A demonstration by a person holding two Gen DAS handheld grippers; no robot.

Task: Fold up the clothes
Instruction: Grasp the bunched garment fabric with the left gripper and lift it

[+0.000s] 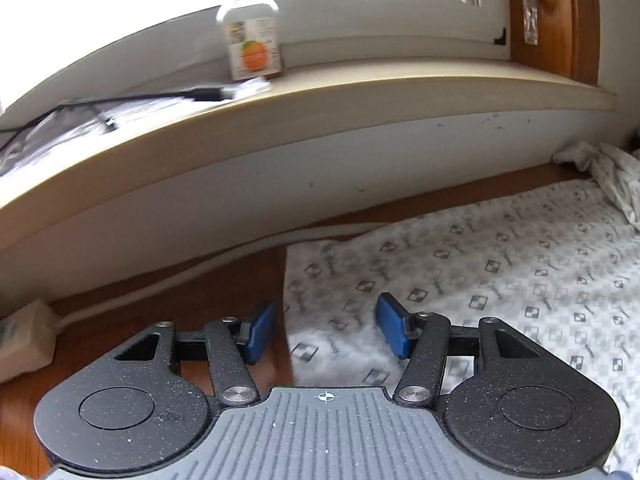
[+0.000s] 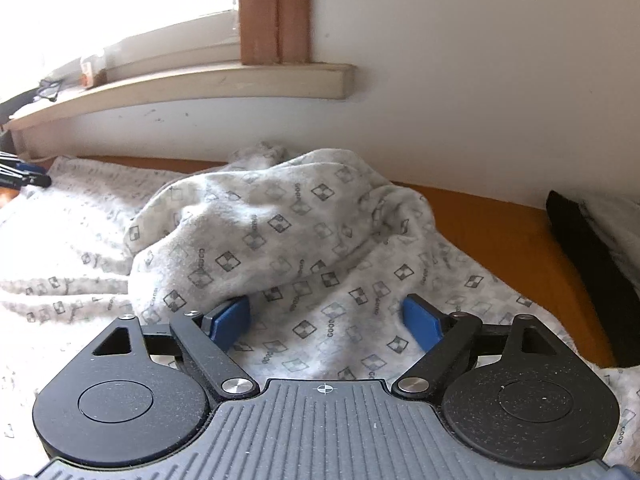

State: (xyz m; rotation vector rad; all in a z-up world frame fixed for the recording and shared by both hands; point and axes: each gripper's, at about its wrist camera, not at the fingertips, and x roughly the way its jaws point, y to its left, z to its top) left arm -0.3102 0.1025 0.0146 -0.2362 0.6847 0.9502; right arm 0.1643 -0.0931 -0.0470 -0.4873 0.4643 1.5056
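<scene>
A white garment [image 2: 280,232] printed with grey checkered diamonds lies on an orange-brown table [image 2: 500,216], between blue-padded claws.

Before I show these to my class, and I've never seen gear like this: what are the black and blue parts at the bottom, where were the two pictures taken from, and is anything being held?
Each picture comes from a camera on a hand-held two-finger gripper, looking forward along its fingers. The black linkages with blue pads are those fingers.

One view shows the left gripper, open, straddling the edge of a patterned grey garment on a wooden table. A bottle stands on the windowsill.

The other view shows the right gripper, also open, facing a bunched part of the same garment. Cloth lies between its pads, but nothing is gripped.
</scene>
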